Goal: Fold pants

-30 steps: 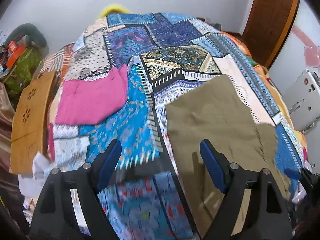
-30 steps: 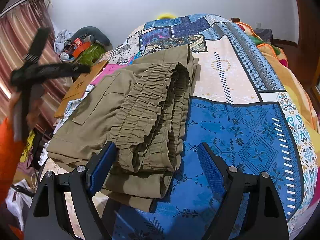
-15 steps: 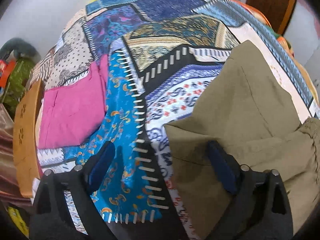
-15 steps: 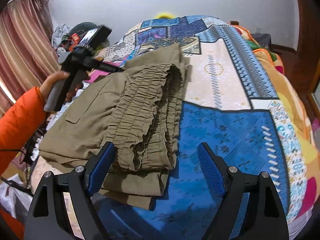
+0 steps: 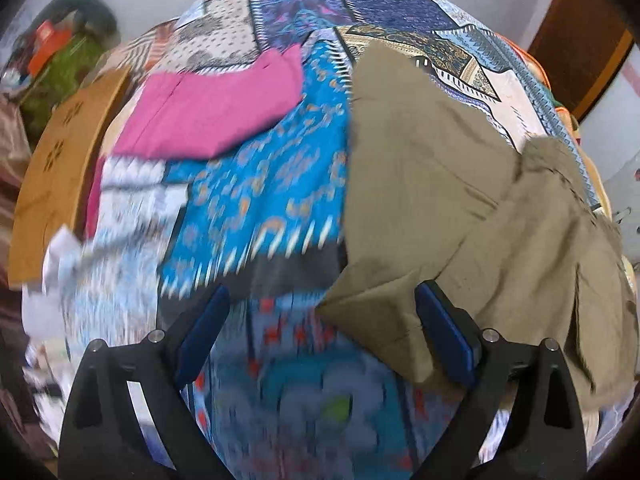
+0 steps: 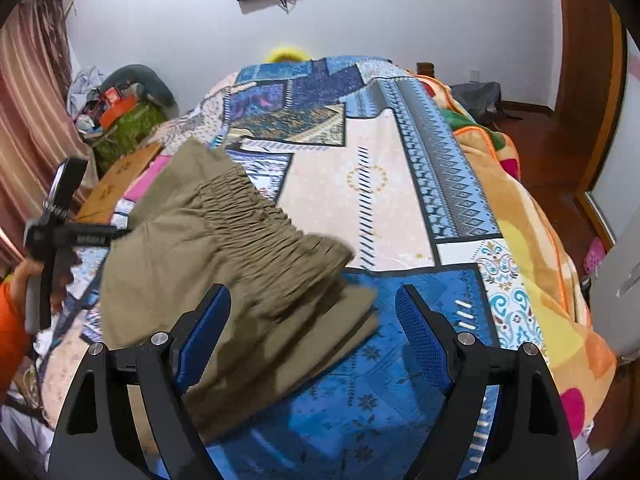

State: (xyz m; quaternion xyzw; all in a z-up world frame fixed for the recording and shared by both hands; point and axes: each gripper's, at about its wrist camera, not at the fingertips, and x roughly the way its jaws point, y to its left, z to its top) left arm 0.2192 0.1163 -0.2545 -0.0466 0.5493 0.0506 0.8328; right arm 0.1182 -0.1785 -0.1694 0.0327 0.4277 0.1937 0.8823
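The olive pants [image 5: 432,184] lie folded on the patterned bedspread [image 5: 264,184]. Their near corner pokes in between the blue pads of my left gripper [image 5: 320,332], close to the right pad, and the pads do not press on it. This gripper is open wide. In the right wrist view the gathered waistband of the pants [image 6: 248,224] faces me. My right gripper [image 6: 312,336] hovers open over the folded edge, with cloth under its left finger. A hand in an orange sleeve [image 6: 12,320] holds the left gripper [image 6: 118,234] at the pants' left edge.
A folded pink garment [image 5: 216,112] lies on the bed left of the pants. A wooden board [image 5: 52,168] leans at the bed's left side, with a clutter pile [image 6: 128,120] behind it. An orange blanket [image 6: 520,208] runs along the right edge, and a wooden door [image 6: 588,60] is beyond it.
The left gripper dropped toward the pants' near corner and its jaws spread wider; the corner now sits between them. The right gripper shifted slightly, so the waistband sits lower in its view.
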